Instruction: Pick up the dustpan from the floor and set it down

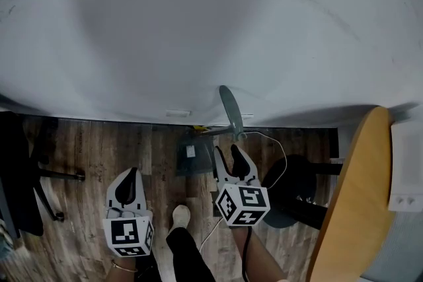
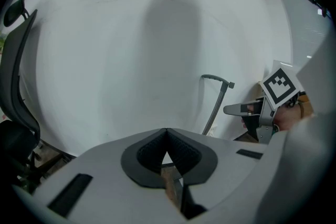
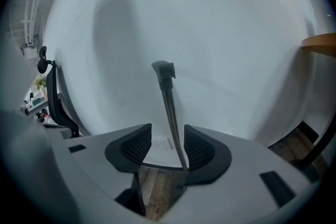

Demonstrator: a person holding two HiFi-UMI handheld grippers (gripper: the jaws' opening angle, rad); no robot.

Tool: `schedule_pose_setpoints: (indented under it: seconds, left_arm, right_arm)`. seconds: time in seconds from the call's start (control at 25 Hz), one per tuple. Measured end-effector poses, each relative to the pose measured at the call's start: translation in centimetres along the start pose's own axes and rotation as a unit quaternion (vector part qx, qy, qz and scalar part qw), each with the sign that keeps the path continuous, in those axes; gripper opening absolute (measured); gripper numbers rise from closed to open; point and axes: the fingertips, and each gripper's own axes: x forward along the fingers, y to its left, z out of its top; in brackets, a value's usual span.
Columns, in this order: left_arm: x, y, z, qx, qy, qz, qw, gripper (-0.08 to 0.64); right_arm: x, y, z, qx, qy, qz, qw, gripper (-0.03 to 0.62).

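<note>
A long-handled dustpan stands on the wooden floor against the white wall; its grey pan [image 1: 192, 156] rests on the boards and its grey handle [image 1: 231, 109] rises up the wall. My right gripper [image 1: 228, 156] is open, and the thin metal handle shaft [image 3: 169, 107] passes between its jaws, closer to the right-hand pad [image 3: 199, 147]; I see no pad pressing on it. My left gripper [image 1: 130, 180] hangs to the left over bare floor, shut with nothing in it. In the left gripper view the handle [image 2: 215, 107] and the right gripper [image 2: 247, 110] show at the right.
A black office chair [image 1: 26, 175] stands at the left. A round wooden tabletop [image 1: 357, 195] with a dark base [image 1: 297, 191] is at the right. A white cable [image 1: 282, 152] loops by the dustpan. The person's shoe [image 1: 180, 216] is between the grippers.
</note>
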Motion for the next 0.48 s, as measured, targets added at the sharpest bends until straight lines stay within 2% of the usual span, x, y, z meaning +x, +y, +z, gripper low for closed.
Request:
schedule_pose_setpoints:
  seconds: [0.48]
  left_arm:
    - [0.0, 0.6, -0.6, -0.042, 0.002, 0.028, 0.9987, 0.008]
  right_arm:
    - [2.2, -0.4, 1.9, -0.012, -0.005, 0.006, 1.000, 0.206]
